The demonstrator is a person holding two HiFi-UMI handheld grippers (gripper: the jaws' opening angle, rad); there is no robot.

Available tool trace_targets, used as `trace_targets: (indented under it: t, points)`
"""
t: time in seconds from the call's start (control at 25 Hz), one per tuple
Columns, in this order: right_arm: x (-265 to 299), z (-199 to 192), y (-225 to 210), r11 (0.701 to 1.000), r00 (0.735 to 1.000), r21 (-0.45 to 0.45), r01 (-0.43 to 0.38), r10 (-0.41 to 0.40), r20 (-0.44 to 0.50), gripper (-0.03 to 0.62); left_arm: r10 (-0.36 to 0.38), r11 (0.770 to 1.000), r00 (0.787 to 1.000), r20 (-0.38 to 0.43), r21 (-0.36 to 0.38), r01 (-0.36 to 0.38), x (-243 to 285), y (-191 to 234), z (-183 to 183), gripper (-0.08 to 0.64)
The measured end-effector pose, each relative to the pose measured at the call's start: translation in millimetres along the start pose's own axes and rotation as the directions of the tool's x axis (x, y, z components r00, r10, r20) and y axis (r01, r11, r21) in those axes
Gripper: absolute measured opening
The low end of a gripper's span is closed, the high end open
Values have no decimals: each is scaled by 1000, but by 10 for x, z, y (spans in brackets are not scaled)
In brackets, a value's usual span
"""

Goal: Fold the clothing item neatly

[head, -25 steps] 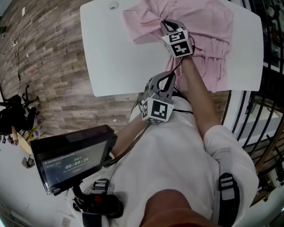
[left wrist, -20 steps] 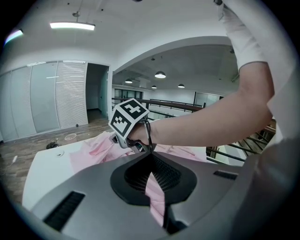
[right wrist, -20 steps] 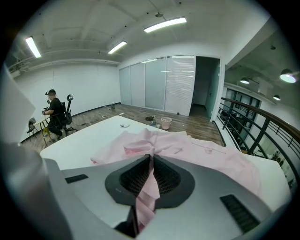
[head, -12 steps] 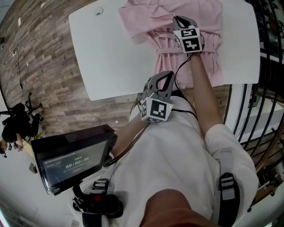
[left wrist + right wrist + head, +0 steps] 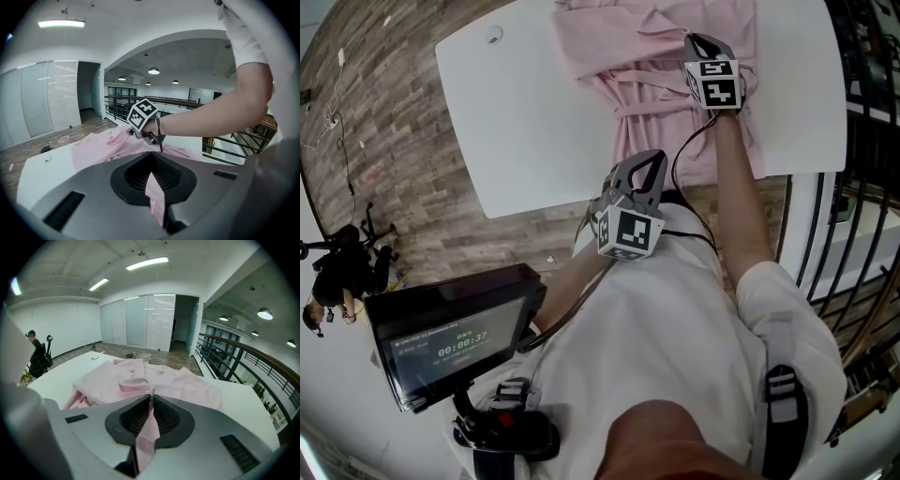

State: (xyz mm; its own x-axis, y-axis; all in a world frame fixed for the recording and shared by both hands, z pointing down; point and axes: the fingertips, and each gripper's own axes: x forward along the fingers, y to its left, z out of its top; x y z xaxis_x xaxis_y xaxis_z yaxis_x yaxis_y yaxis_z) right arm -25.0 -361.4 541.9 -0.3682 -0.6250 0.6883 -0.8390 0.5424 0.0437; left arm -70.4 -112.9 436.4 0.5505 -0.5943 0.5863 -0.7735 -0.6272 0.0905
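Nearest, at the lower left of the head view, a small screen (image 5: 455,342) sits by the person's white-shirted body. Just above it, at the middle of the frame and by the near edge of the white table (image 5: 534,122), is the left gripper (image 5: 645,161). Its jaws are pressed together on a thin strip of pink cloth, which the left gripper view shows running up out of the pinch towards the heap on the table. Farther on, at the upper right of the head view, the right gripper (image 5: 697,42) reaches over the table. Its jaws are likewise closed on a narrow fold of pink cloth, with only the thickness of the cloth between them. The pink garment (image 5: 609,37) lies across the top of the frame on the far part of the table. It is bunched and creased, with a gathered band across its middle and its lower part hanging over the near table edge at the right. Judging from that, the folding is barely begun: both tongs have a grip, but the cloth is neither spread flat nor squared. The smoothing out, the turning in of the sides and the final doubling over all appear to be left to do.
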Motion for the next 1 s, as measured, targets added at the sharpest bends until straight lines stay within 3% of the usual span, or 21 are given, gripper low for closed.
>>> trace_targets:
  t: [0.2, 0.36, 0.64, 1.0]
  points:
    - [-98, -375, -763, 999, 999, 35, 35, -35, -10, 31, -3, 1000, 1000, -22, 11, 3, 456, -368, 145, 3]
    - [-167, -331, -778, 996, 997, 48, 70, -70, -14, 31, -9, 1000, 1000, -21, 15, 9, 297, -280, 132, 3]
    - [-141, -718, -1050, 991, 997, 103, 82, -80, -22, 31, -7, 1000, 999, -39, 24, 8, 507, -459, -8, 3]
    - [-113, -874, -1075, 987, 997, 147, 65, -59, -49, 32, 44, 997, 998, -46, -57, -47, 621, -202, 14, 3]
